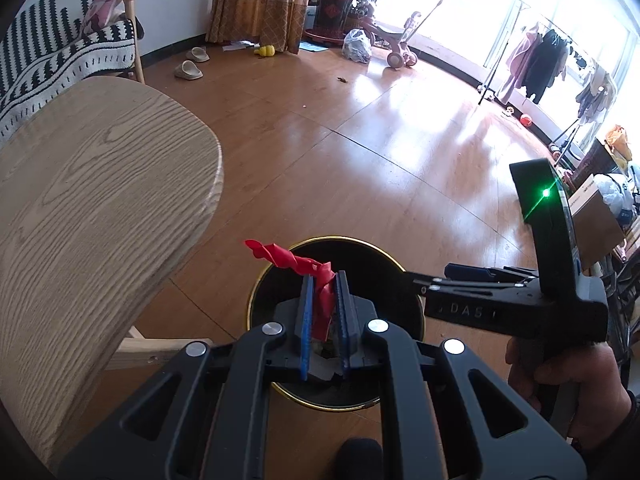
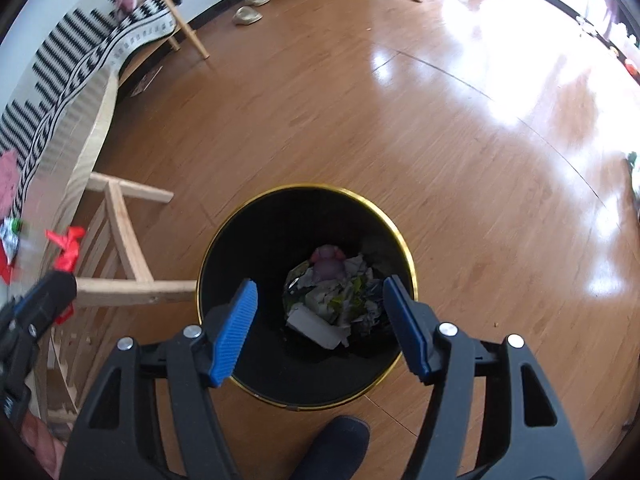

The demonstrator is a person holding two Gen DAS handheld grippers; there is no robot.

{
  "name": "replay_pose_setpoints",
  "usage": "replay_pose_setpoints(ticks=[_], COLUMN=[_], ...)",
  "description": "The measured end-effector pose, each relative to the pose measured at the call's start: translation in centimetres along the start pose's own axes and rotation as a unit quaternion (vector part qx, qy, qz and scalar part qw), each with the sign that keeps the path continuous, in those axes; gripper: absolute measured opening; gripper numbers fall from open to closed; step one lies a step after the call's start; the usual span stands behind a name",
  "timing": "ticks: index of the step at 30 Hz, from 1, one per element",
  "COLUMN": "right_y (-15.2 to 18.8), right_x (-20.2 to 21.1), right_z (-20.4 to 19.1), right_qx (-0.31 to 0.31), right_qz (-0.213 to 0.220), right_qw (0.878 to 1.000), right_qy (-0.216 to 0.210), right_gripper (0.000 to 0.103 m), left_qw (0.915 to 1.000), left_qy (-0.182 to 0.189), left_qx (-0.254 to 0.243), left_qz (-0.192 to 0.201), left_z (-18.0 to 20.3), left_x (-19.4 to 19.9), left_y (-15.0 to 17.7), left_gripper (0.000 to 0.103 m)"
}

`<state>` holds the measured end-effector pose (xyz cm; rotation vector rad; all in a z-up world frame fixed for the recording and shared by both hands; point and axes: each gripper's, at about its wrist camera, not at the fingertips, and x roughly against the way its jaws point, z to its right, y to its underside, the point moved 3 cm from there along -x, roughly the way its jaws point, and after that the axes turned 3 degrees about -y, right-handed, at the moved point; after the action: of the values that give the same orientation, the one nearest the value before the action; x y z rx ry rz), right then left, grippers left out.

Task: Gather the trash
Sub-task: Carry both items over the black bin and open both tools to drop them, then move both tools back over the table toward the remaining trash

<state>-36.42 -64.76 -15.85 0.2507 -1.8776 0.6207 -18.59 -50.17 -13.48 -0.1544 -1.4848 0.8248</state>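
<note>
My left gripper (image 1: 325, 280) is shut on a twisted red wrapper (image 1: 304, 266) and holds it above a black bin with a gold rim (image 1: 276, 264). In the right wrist view the bin (image 2: 240, 216) stands on the floor with crumpled paper and wrappers (image 2: 332, 296) at its bottom. My right gripper (image 2: 320, 292) is open and empty, right over the bin's mouth. The left gripper (image 2: 44, 300) with the red wrapper (image 2: 66, 246) shows at that view's left edge. The right gripper (image 1: 416, 280) shows from the side in the left wrist view.
A round wooden table (image 1: 92, 208) stands left of the bin, its legs (image 2: 124, 240) close to the bin's rim. More wrappers (image 2: 10, 236) lie on the table. A striped sofa (image 1: 52, 52), slippers (image 1: 188, 70) and a tricycle (image 1: 396, 48) stand further off. A shoe (image 2: 332, 448) is by the bin.
</note>
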Motion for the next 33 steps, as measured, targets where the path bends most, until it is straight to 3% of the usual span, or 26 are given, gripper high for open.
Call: replay_pose_setpoints(ticks=[7, 16, 18, 19, 20, 31, 33], right_y=[-0.8, -1.0, -1.0, -1.0, -1.0, -1.0, -1.2], right_x=[2.0, 3.1, 3.2, 3.2, 3.3, 3.6, 3.7], right_z=[2.4, 3.8, 3.8, 3.9, 3.9, 1.9, 1.0], right_qx=[-0.046, -0.071, -0.073, -0.074, -0.075, -0.057, -0.045], right_qz=[0.044, 0.059, 0.061, 0.062, 0.062, 0.062, 0.062], right_qw=[0.998, 0.995, 0.995, 0.995, 0.995, 0.996, 0.997], right_qy=[0.021, 0.022, 0.022, 0.021, 0.020, 0.019, 0.022], right_gripper=[0.065, 0.070, 0.070, 0.071, 0.071, 0.077, 0.078], left_qw=[0.9990, 0.9980, 0.9980, 0.9981, 0.9983, 0.9997, 0.9998], left_qy=[0.045, 0.053, 0.049, 0.049, 0.049, 0.022, 0.009], left_qx=[-0.001, -0.022, -0.024, -0.022, -0.020, 0.001, 0.008], left_qz=[-0.002, -0.028, -0.033, -0.031, -0.025, 0.007, 0.016], left_z=[1.3, 2.9, 3.0, 3.0, 2.9, 0.4, -0.9], left_x=[-0.8, -2.8, -3.1, -3.1, -3.0, 0.0, 1.1], left_y=[-0.2, 0.2, 0.2, 0.2, 0.1, -0.3, -0.3], left_gripper=[0.010, 0.012, 0.028, 0.049, 0.064, 0.093, 0.094])
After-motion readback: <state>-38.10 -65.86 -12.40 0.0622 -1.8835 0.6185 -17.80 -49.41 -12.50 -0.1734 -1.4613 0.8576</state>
